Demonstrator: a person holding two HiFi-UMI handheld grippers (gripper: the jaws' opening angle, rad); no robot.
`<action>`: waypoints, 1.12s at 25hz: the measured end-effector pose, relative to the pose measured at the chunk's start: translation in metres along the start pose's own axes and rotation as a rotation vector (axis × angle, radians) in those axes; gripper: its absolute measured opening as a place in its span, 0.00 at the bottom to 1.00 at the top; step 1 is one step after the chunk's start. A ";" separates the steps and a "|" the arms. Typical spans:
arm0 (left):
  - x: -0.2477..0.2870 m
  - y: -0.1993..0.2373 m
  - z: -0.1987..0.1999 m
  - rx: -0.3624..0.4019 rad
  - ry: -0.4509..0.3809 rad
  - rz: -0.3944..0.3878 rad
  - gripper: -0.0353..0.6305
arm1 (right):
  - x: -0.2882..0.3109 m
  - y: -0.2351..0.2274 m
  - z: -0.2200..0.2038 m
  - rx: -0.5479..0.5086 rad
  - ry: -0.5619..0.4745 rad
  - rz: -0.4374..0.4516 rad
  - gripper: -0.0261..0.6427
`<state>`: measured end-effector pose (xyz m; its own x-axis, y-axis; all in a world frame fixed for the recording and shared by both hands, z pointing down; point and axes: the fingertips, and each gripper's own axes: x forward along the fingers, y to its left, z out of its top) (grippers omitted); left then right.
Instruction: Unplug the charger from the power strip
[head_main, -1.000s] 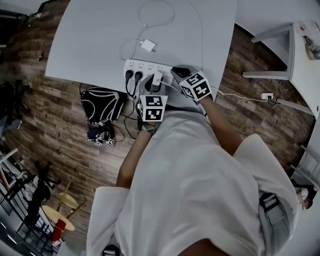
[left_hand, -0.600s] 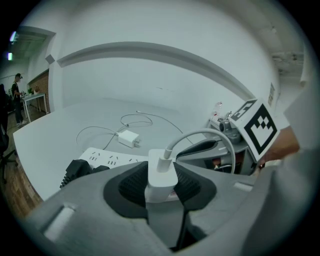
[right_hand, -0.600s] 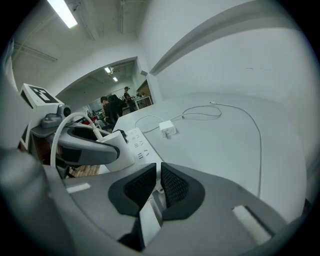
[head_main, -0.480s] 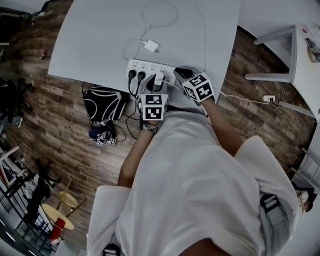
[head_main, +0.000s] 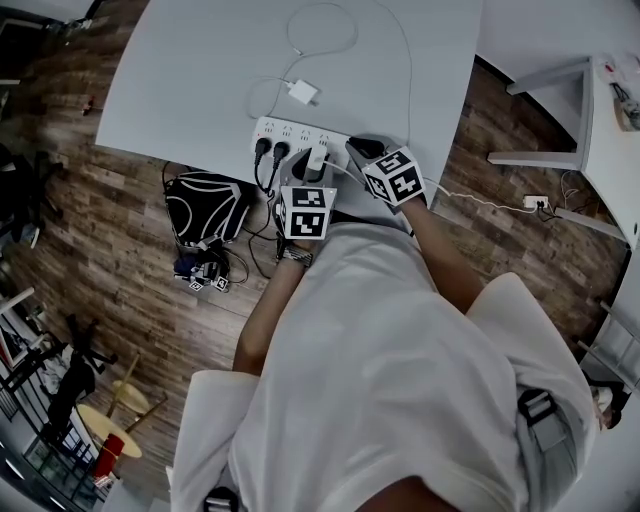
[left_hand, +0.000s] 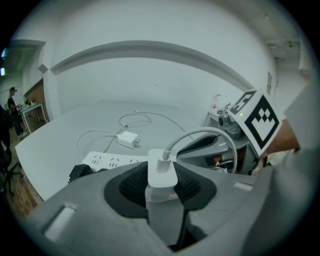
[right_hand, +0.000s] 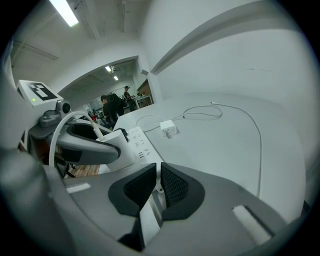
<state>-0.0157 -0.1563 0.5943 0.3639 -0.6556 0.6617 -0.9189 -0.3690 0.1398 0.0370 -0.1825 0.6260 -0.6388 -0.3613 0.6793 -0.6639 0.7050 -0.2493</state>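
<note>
Left gripper view: left claw (left_hand: 161, 187) clamps charger (left_hand: 161, 169), apparently plugged.

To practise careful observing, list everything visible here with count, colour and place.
flat table: one, white, centre.
long plastic power strip: one, white, table's near edge.
moulded plugs: two, black, strip's left sockets.
square plastic charger: one, white, on strip, gripped.
loose square charger with cable: one, white, mid-table.
soft bag: one, black, floor beside table.
second table: one, white, far right.
left hand-held gripper: one, grey, shut on the plugged charger.
right hand-held gripper: one, grey, jaws together, strip's right end.
</note>
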 end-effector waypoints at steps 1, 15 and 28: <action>0.000 0.001 0.000 -0.031 0.001 -0.005 0.27 | 0.000 0.000 0.000 -0.001 -0.001 0.000 0.08; 0.001 -0.004 -0.001 0.064 0.041 0.035 0.27 | 0.000 0.002 -0.003 -0.012 -0.008 0.008 0.08; -0.002 0.002 -0.002 -0.058 0.032 0.004 0.27 | -0.001 0.003 -0.004 -0.025 -0.009 0.003 0.08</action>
<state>-0.0182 -0.1549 0.5946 0.3558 -0.6351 0.6856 -0.9281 -0.3266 0.1790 0.0371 -0.1783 0.6275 -0.6439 -0.3645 0.6727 -0.6525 0.7207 -0.2340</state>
